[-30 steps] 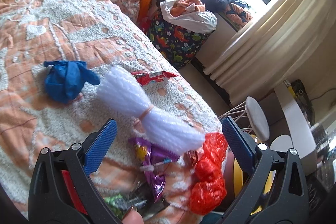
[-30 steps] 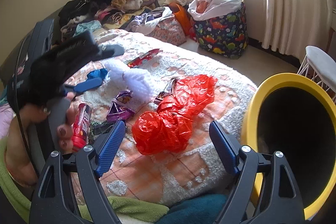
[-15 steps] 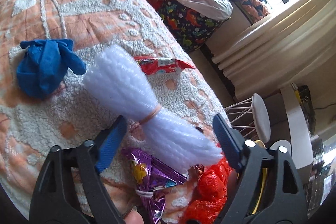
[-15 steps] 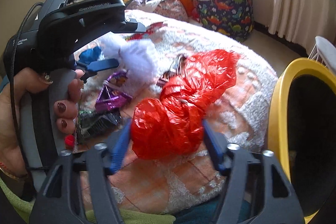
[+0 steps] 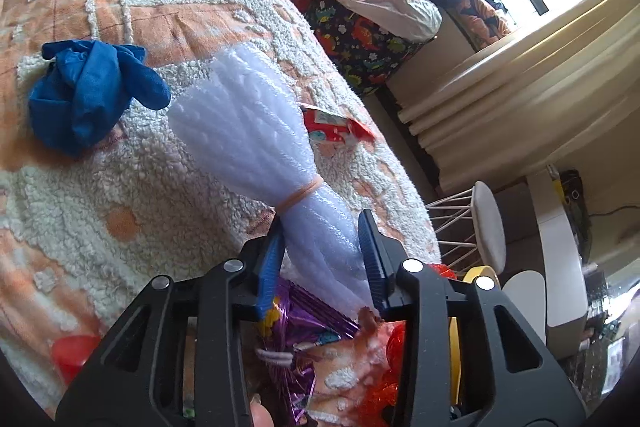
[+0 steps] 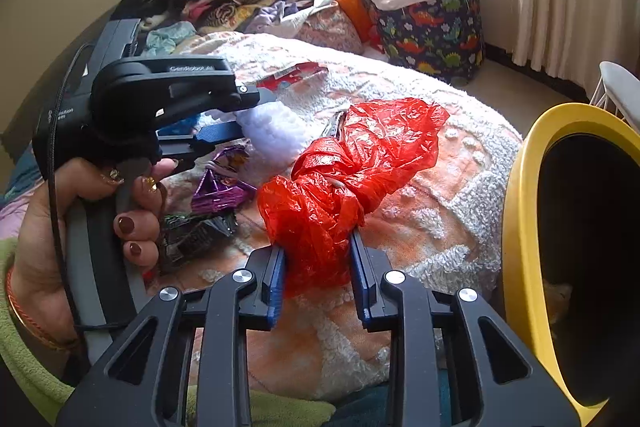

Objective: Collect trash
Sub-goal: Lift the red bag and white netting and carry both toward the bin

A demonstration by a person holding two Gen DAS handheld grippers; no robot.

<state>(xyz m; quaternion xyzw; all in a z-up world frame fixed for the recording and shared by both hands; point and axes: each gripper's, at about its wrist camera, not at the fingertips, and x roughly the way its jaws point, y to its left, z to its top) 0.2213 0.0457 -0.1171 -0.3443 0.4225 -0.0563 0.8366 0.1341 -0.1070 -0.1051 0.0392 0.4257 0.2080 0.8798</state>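
Two pieces of trash sit between closing jaws on the orange-and-white bedspread [image 5: 120, 227]. One is a white foam-net bundle [image 5: 256, 147] tied with a rubber band [image 5: 300, 193]; the left gripper [image 5: 320, 259] narrows on its near end, blue pads against its sides. The other, a crumpled red plastic bag [image 6: 344, 183], lies pinched at its lower end in the right gripper [image 6: 318, 277]. Near them lie a purple foil wrapper [image 6: 222, 187], a red wrapper [image 5: 336, 125] and a blue glove [image 5: 88, 91]. A yellow-rimmed bin [image 6: 520, 227] stands just beside the bed, a dinosaur-print basket [image 6: 432, 35] farther off
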